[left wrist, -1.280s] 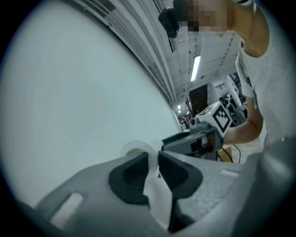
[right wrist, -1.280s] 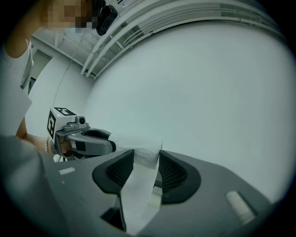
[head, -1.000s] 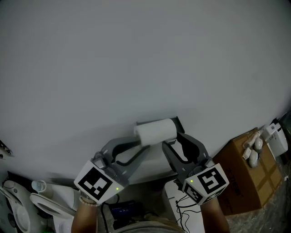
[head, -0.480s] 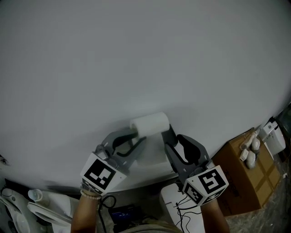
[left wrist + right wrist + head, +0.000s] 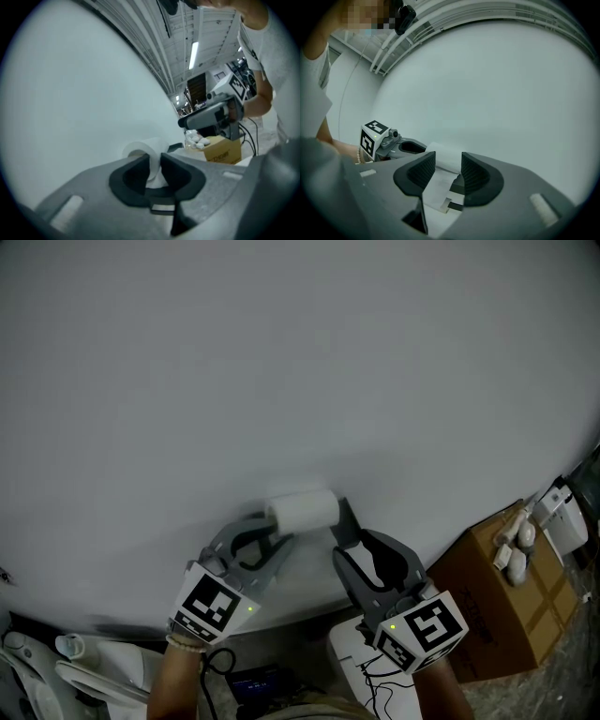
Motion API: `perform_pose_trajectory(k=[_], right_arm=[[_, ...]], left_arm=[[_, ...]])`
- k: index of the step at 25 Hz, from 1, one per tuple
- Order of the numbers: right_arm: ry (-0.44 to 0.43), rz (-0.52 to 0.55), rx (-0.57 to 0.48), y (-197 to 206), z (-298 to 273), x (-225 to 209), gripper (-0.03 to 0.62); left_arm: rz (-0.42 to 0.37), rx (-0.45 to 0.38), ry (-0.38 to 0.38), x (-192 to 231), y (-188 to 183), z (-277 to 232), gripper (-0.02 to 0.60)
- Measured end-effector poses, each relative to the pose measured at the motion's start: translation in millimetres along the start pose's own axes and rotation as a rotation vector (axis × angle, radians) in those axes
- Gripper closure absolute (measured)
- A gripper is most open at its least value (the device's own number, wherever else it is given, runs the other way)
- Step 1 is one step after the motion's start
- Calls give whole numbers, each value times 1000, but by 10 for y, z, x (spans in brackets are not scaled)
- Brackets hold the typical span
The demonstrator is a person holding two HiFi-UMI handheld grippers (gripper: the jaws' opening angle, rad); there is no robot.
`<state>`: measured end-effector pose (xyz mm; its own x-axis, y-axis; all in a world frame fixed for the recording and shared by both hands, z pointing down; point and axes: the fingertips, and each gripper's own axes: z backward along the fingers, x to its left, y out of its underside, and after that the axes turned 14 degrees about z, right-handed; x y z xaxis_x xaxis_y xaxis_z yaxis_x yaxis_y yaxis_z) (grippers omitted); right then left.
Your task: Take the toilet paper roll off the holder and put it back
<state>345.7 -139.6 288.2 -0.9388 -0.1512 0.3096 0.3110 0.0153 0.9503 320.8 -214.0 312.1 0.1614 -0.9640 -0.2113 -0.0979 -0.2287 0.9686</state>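
A white toilet paper roll lies crosswise against the pale wall. My left gripper holds its left end. In the left gripper view the roll's wall sits between the pads of the left gripper, whose jaws are opening slightly. A dark piece of the holder shows just right of the roll. My right gripper is below the roll's right end, open. In the right gripper view the right gripper has only the roll and its hanging sheet beyond the gap.
A cardboard box with white items on top stands at the lower right. A toilet sits at the lower left. A white unit with cables is under my right hand. The wall fills the upper view.
The roll, still in my left gripper, has shifted a little to the left along the wall. The right gripper has stayed close below its right end.
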Motion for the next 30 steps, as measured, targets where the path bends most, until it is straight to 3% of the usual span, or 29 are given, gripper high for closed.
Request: perform_pose_trajectory(k=[11,24,28,30], right_arm=[[8,-16,35,99,99,72,419],[72,-32,64,22,448,365,419],[84,-36,68,-28,551,527,419],[95,-34,67,-74,615,607,419]], left_arm=[[70,51,-17,-4,95,44,445],[156,34,-4,-207,44,372,387],[169,13,-20,-268,26,607,389],[188,-15,-42,-303,-31,757,421]])
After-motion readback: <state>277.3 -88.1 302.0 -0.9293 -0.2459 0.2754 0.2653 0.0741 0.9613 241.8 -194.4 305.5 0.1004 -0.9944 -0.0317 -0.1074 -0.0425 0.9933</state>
